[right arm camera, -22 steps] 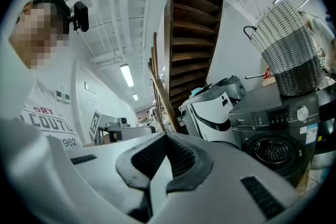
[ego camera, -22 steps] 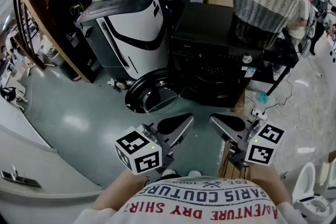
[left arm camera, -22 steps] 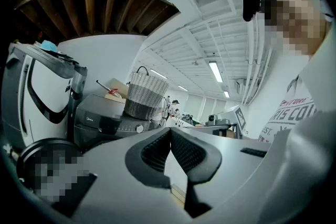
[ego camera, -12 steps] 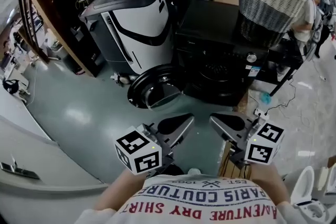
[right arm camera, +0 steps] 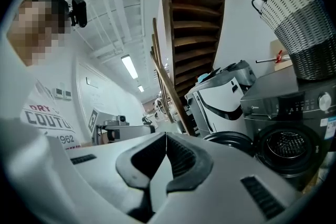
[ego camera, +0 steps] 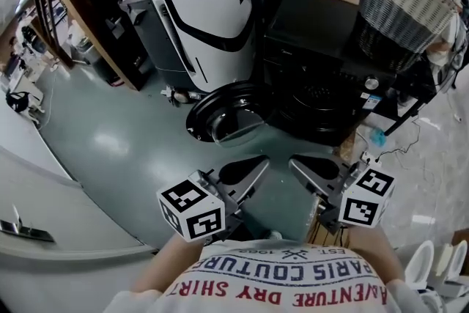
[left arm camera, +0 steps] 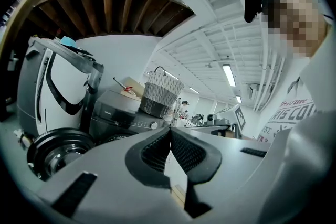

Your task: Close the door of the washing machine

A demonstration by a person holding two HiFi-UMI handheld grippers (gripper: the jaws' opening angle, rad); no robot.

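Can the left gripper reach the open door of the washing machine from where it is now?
Probably yes. The left gripper, jaws shut, is apart from the door, but the head view shows only floor between them.

Head view: basket (ego camera: 407, 0) cut off by the top edge. Sticker (ego camera: 370, 102) print on washing machine (ego camera: 315, 33) too small to read. Left gripper view: washing machine door (left arm camera: 55, 150) partly hidden behind left tool (left arm camera: 169, 131).
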